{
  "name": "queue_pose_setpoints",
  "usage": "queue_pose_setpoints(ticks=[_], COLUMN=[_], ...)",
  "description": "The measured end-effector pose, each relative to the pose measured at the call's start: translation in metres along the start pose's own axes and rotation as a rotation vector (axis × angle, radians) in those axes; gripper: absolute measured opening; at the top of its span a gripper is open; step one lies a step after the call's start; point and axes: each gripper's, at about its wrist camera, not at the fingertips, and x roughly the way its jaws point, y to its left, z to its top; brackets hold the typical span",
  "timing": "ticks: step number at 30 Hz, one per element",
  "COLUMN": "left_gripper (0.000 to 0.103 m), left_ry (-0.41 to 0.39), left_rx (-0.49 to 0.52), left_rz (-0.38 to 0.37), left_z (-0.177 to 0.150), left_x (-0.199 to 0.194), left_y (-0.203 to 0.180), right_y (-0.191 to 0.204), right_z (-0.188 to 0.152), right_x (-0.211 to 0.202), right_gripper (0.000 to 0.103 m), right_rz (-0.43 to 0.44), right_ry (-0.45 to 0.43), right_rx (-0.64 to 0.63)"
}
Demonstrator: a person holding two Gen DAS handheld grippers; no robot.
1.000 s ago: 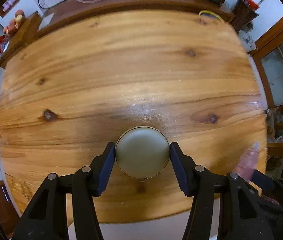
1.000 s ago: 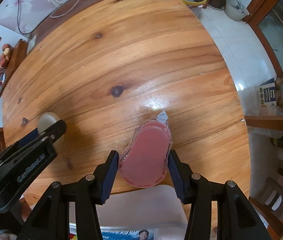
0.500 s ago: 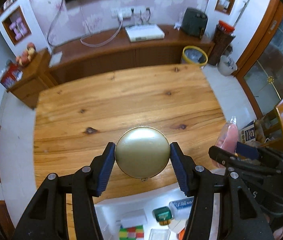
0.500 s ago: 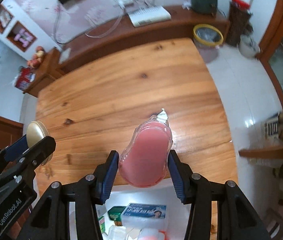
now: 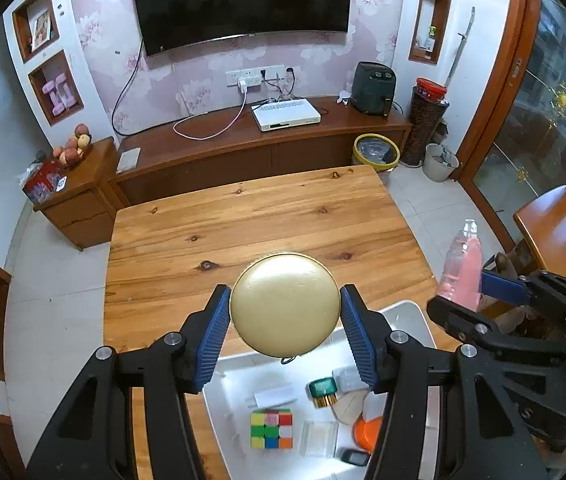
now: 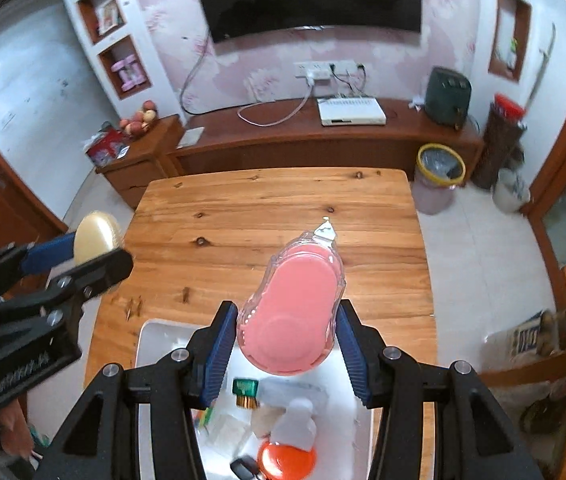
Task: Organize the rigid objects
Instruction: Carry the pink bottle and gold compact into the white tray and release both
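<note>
Left gripper point(image 5: 285, 322): its two blue pads squeeze a round gold tin point(image 5: 285, 304) from both sides. The tin fills the gap between them. It is up in the air, over the far edge of the white tray.

Right gripper point(image 6: 287, 338): its blue pads are pressed against a pink tape dispenser point(image 6: 293, 308), one on each side. The dispenser has a clear shell and a small white tip that points away. It is also up in the air, above the white tray.

White tray point(image 5: 411, 312): it sits on the near end of the table, under both grippers.

In the tray: a color cube point(image 5: 271, 428), a small green-topped thing point(image 5: 322, 390), a flat white piece point(image 5: 275, 396), a clear little box point(image 5: 319, 438), an orange round thing point(image 5: 367, 434) and a small dark thing point(image 5: 353, 458). They lie close together. I cannot tell what some of them are.

Wooden table point(image 5: 259, 224): light brown wood with dark knots, reaching away past the tray.

Yellow-rimmed bin point(image 5: 376, 153): on the floor just past the far right corner of the table.

Long dark cabinet point(image 5: 219, 148): against the back wall, with a white box point(image 5: 286, 116) and a dark round machine point(image 5: 373, 88) on top.

TV point(image 5: 241, 0): big and black, on the flowered wall above the cabinet.
</note>
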Motion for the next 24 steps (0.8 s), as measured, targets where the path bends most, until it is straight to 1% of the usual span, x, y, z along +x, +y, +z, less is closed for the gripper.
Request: queue_pose_setpoints(ticks=[3,7,11,14,18,22,24], left_gripper=[0.059,0.059,0.059,0.059,0.059,0.059,0.059], left_ry=[0.001,0.009,0.028,0.037,0.107,0.175,0.194], left_rx=[0.005,0.011,0.014,0.037,0.041,0.036,0.040], left_rz=[-0.007,-0.007,-0.017,0.007,-0.001,-0.009,-0.010], left_z=[-0.011,-0.028,-0.051,-0.071,-0.098,-0.122,-0.130], left_x=[-0.005,-0.004,0.001,0.012,0.038,0.061,0.067], left_y=[-0.002,-0.003,-0.005,-0.008,-0.012,-0.019,-0.023], right_y=[0.001,-0.003,-0.012,-0.019,-0.019,-0.011,-0.007], right_z=[-0.018,-0.050,-0.076,-0.095,-0.122,-0.145,-0.153], right_x=[-0.011,-0.020,-0.011,-0.003,0.014,0.037,0.046], right_gripper=[0.050,0.050,0.050,0.050,0.050,0.050,0.050], right_rz=[0.004,-0.025,-0.033,-0.048,-0.051,-0.062,-0.072], right_ry=[-0.010,-0.004,0.034,0.062,0.109,0.172,0.199], right_rx=[-0.034,-0.065,-0.045,-0.025,-0.025,-0.067,-0.092])
